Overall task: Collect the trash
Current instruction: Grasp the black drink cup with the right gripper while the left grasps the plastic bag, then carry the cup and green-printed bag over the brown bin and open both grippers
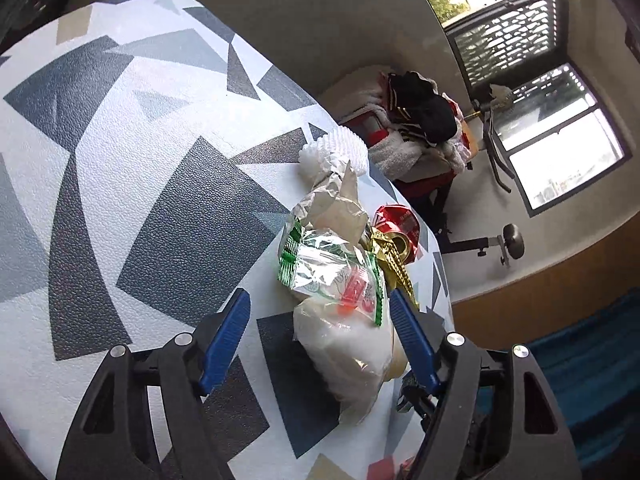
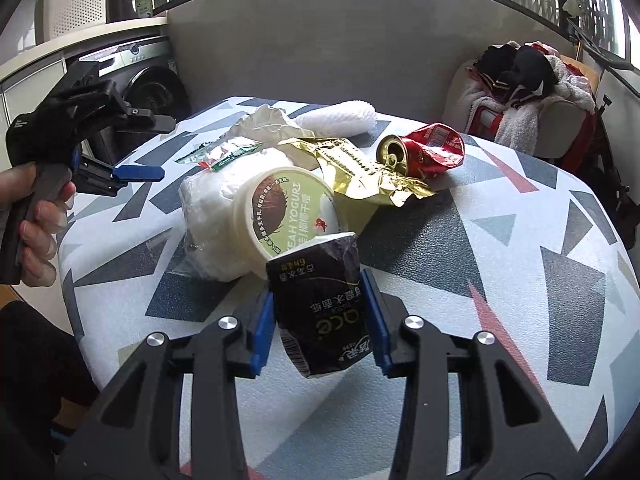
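A pile of trash lies on the patterned table (image 2: 480,260). My right gripper (image 2: 320,326) is shut on a black tissue packet (image 2: 316,300), held just in front of a yogurt tub (image 2: 288,212). Beside the tub are a plastic-wrapped white roll (image 2: 208,220), a gold wrapper (image 2: 360,172), a crushed red can (image 2: 424,152) and a white foam net (image 2: 336,120). My left gripper (image 1: 318,298) stands open near the pile's left side, with the white roll (image 1: 348,344) and a green-edged clear wrapper (image 1: 320,264) seen between its fingers, untouched. A hand holds that left gripper (image 2: 164,147).
Past the table's far edge a chair heaped with clothes (image 2: 520,92) stands by the window. A washing machine (image 2: 148,88) sits at the back left. An exercise machine (image 1: 492,140) stands on the floor near the clothes pile (image 1: 420,120).
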Demonstrator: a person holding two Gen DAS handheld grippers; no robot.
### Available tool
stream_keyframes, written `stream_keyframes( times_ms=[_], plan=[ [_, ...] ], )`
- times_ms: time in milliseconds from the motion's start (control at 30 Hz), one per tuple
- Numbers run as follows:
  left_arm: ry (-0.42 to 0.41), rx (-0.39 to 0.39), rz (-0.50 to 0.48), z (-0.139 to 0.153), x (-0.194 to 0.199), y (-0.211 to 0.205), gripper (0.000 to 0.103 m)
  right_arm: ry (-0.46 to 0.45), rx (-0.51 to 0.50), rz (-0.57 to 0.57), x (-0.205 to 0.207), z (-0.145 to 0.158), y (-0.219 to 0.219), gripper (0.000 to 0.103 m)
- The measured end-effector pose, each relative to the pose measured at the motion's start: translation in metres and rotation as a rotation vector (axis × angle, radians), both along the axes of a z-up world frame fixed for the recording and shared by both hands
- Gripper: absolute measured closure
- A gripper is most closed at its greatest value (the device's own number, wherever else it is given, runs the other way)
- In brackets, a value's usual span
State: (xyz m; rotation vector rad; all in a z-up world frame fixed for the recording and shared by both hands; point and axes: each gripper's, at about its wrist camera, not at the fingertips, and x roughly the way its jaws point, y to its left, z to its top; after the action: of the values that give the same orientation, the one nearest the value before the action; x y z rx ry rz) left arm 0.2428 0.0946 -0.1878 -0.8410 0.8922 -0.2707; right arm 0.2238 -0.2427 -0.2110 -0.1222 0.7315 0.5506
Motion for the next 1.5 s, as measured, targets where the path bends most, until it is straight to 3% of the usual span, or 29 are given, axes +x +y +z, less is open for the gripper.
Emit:
stream_keyframes(
  times_ms=[67,200,333,433,867,1133,1500],
  plan=[
    [0.021,-0.056,0.024,-0.007,0.010,0.002,0.040,0.001,0.002,-0.003,0.000,0.000,0.000,0.061],
    [0.047,-0.087,0.023,-0.018,0.023,-0.002,0.047,0.001,0.003,-0.005,0.001,-0.002,-0.001,0.061],
    [0.044,-0.043,0.004,-0.020,0.023,-0.006,0.078,-0.006,-0.003,-0.010,0.001,-0.002,-0.001,0.061],
    [0.010,-0.012,-0.015,-0.015,0.017,-0.004,0.089,-0.012,-0.003,-0.018,0.001,-0.002,-0.001,0.061],
    [-0.210,0.226,-0.144,0.056,-0.031,-0.011,0.097,-0.029,-0.041,-0.027,-0.003,-0.002,0.003,0.061],
    [-0.255,0.262,-0.223,0.076,-0.079,-0.007,0.099,-0.039,-0.084,-0.017,-0.014,0.007,0.007,0.061],
    [-0.290,0.282,-0.339,0.075,-0.156,-0.021,0.099,-0.060,-0.004,0.012,-0.081,0.043,0.002,0.061]
  ],
)
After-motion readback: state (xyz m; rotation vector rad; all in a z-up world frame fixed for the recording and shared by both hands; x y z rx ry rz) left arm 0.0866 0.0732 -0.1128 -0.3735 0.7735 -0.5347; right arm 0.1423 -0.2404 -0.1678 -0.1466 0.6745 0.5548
